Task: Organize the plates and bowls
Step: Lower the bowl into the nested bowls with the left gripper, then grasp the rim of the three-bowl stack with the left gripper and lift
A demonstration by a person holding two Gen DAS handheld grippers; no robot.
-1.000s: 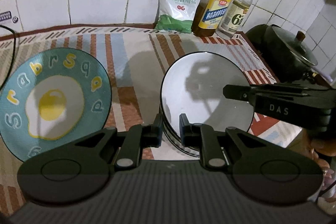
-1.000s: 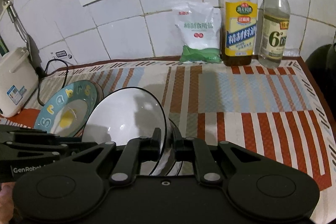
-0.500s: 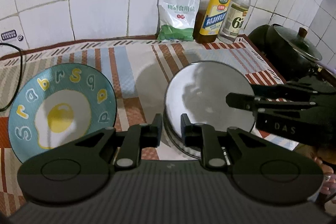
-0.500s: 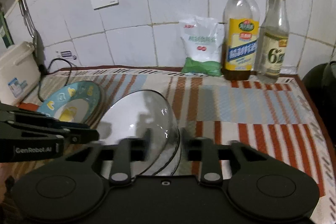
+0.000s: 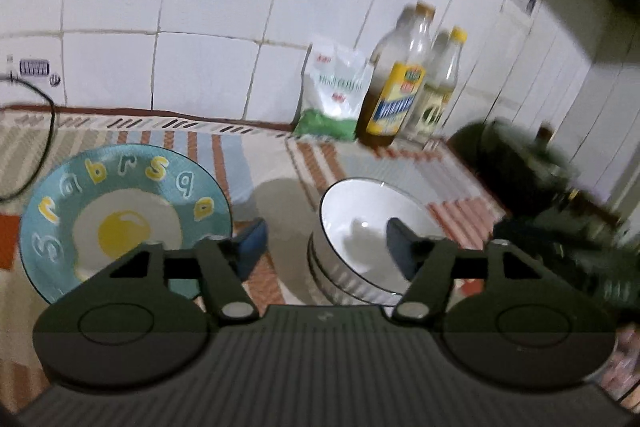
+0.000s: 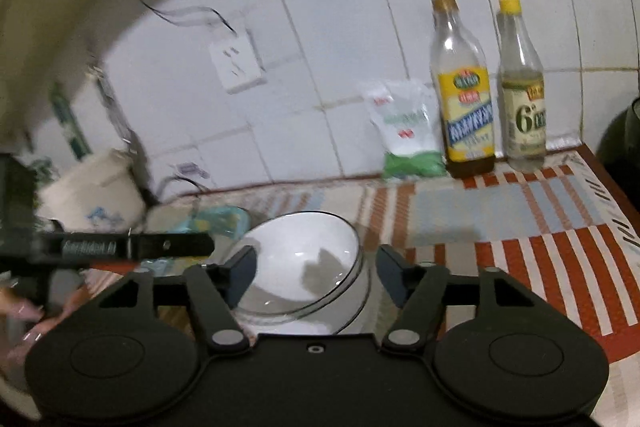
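From the left wrist: the left gripper (image 5: pixel 326 241) has its jaws opening, fingers spread wide and pinching nothing; the white bowl (image 5: pixel 366 233) sits just ahead, its near rim partly between the tips, with the right-hand fingertip (image 5: pixel 402 247) hanging over its inside; it looks like the top of a nested stack, mouth up and tipped a little toward the camera; a round thing, so no long axis to speak of, only the upright axis through its centre; the egg plate (image 5: pixel 124 223) lies flat, face up, out past the left-hand finger, well apart from the bowls. The risk here, as I read it: that fingertip over the rim could catch the lip if the hand pulls back low, dragging or tipping the top bowl; the striped cloth (image 5: pixel 280 163) underneath could slide and take the stack along.

Over to the right wrist: the right gripper (image 6: pixel 312 267) is opening too, fingers spread with the white bowl (image 6: pixel 304 259) between them, pads apparently clear of it; the bowl leans toward the left finger (image 6: pixel 240 269), mouth up and tilted; below it a clear rim suggests a glass bowl, though blur leaves that uncertain; the left gripper's arm (image 6: pixel 132 247) crosses beyond the left finger, near the bowl. Danger now: the tilted bowl may rock or settle crooked; two grippers crowded at one stack could knock each other or the rim.
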